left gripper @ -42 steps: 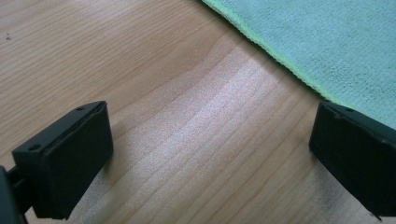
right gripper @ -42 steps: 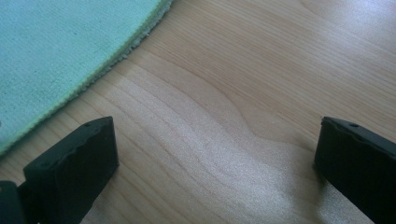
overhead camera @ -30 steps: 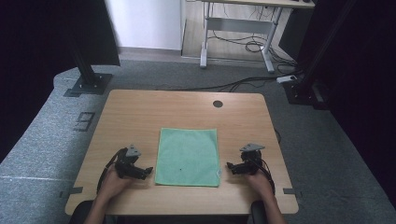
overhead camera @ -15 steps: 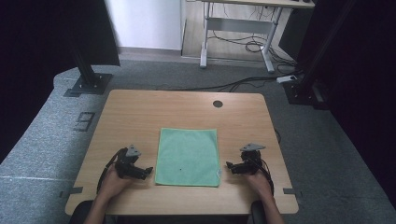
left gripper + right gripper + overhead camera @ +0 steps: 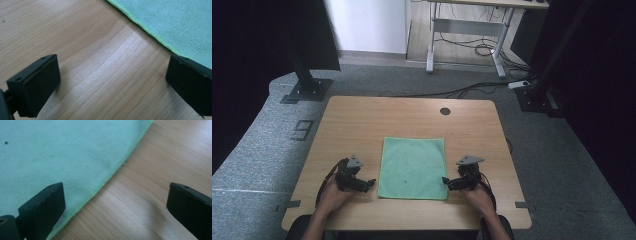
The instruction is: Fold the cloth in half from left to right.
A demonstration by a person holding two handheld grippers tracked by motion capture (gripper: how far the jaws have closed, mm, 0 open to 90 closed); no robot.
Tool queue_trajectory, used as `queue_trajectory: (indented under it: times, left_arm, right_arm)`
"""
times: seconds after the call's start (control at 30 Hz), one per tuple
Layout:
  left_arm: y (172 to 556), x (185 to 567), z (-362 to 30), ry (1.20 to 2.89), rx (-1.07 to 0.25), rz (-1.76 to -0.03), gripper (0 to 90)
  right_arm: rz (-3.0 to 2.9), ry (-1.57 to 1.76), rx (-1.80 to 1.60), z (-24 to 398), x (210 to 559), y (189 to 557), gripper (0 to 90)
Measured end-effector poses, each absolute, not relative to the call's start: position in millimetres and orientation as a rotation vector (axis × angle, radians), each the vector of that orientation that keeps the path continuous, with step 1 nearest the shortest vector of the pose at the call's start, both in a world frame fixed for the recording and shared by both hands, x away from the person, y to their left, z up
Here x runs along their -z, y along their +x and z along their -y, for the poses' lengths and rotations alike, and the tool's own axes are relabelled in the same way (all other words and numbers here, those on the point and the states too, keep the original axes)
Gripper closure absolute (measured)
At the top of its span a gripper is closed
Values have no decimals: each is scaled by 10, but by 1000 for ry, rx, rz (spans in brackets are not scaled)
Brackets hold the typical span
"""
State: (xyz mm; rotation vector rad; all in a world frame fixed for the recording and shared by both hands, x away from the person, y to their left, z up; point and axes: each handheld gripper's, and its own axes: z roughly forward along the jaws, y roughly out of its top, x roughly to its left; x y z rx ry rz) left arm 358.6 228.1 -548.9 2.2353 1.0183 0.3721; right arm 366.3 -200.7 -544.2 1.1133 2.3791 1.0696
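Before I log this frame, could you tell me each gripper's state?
Left gripper: open, holding nothing, beside the green cloth.
Right gripper: open, holding nothing, straddling the cloth's edge.

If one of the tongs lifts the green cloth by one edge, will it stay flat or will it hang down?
The green cloth lies thin and flat on the table, so it is probably light and would hang limp. Its fuzzy weave suggests the open left tongs and right tongs should grip it without slipping.

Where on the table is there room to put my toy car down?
The wide bare wood between the green cloth and the table's far edge, near the round hole, is free. The near edge is crowded: the left gripper and right gripper flank the cloth.
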Motion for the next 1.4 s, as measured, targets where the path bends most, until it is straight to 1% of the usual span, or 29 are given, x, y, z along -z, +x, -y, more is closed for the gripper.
queue_trajectory:
  times: [0.17, 0.53, 1.4]
  left_arm:
    - [3586, 5489, -2281, 2235, -372, -1018, 0]
    - [3586, 5489, -2281, 2235, -372, -1018, 0]
    - [3589, 5489, -2280, 2236, -372, -1017, 0]
  right_arm:
    - [-2412, 1084, -1041, 1933, 5469, 3650, 18]
    - [-2432, 1088, -966, 1948, 5515, 3677, 17]
    - [-2326, 1158, -860, 2212, 5470, 3910, 43]
